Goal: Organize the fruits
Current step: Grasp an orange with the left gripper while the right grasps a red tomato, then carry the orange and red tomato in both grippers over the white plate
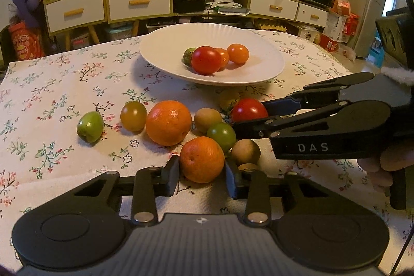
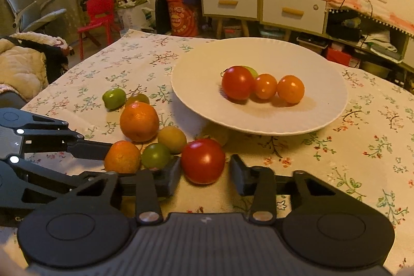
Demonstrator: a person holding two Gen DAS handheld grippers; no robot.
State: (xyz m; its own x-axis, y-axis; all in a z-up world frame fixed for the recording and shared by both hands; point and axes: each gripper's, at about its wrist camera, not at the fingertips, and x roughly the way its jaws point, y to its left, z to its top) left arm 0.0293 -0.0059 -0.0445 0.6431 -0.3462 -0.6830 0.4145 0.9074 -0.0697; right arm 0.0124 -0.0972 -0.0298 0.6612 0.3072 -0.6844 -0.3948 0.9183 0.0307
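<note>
A white plate (image 1: 160,53) (image 2: 196,95) holds a red tomato (image 1: 206,60) (image 2: 237,82), two small orange fruits (image 1: 238,53) (image 2: 290,89) and a green one. On the floral cloth lie several loose fruits. My left gripper (image 1: 201,172) is open with its fingers on either side of a small orange (image 1: 201,159) (image 2: 122,157). My right gripper (image 2: 205,170) (image 1: 254,113) is open around a red tomato (image 2: 203,161) (image 1: 249,109). I cannot tell whether the pads touch either fruit.
A larger orange (image 1: 168,122) (image 2: 139,121), green fruits (image 1: 90,127) (image 1: 221,136), an olive-coloured fruit (image 1: 133,116) and brown kiwis (image 1: 245,151) crowd the cloth. Shelves and drawers (image 1: 139,1) stand behind the table. A red chair (image 2: 97,17) stands far left.
</note>
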